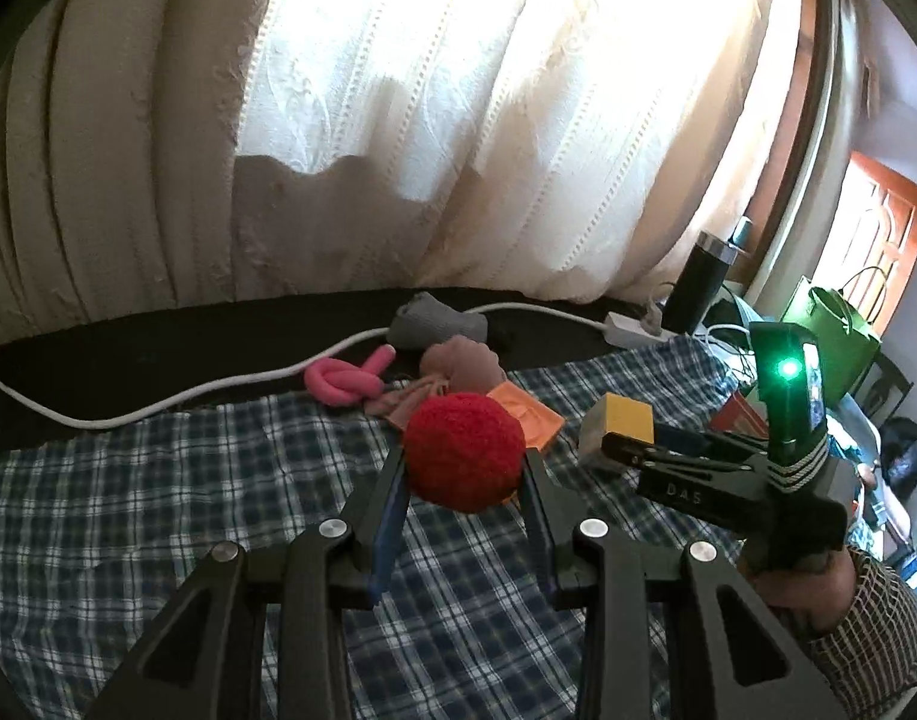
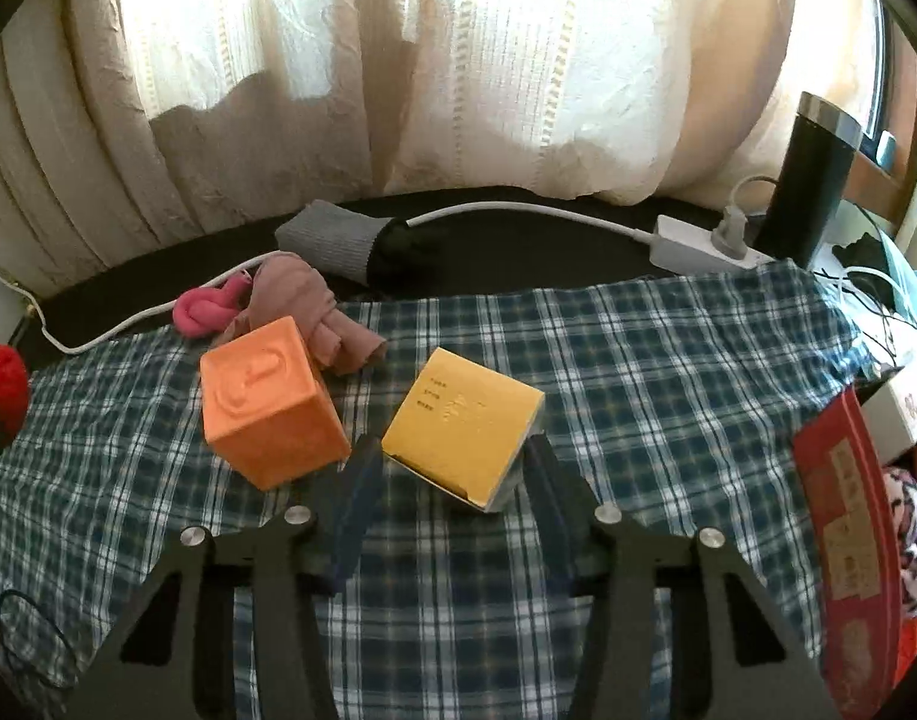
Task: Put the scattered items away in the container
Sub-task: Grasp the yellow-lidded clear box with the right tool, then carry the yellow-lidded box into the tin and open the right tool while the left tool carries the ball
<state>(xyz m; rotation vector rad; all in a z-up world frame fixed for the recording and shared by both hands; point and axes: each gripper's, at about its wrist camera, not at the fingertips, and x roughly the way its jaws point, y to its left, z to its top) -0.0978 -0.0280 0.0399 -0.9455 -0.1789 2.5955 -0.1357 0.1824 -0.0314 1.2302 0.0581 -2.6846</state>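
Left tool (image 1: 463, 463): clamped on red woolly ball (image 1: 463, 450), held above checked cloth (image 1: 158, 480). Right tool (image 2: 452, 459): fingers at either side of yellow box (image 2: 458, 420) on cloth, contact unclear. Orange cube (image 2: 266, 396) just beside box; pink knot (image 2: 203, 315), brownish fabric bundle (image 2: 302, 300) behind.

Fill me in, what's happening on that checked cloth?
A person is tidying with a pair of tongs in each hand. The left tongs are shut on a red woolly ball, lifted off the checked cloth. The right tongs straddle a yellow box, with both fingers right at its sides; whether the pads press it yet is unclear. An orange cube, a knotted pink sock, a mauve bundle and a grey sock lie loose.
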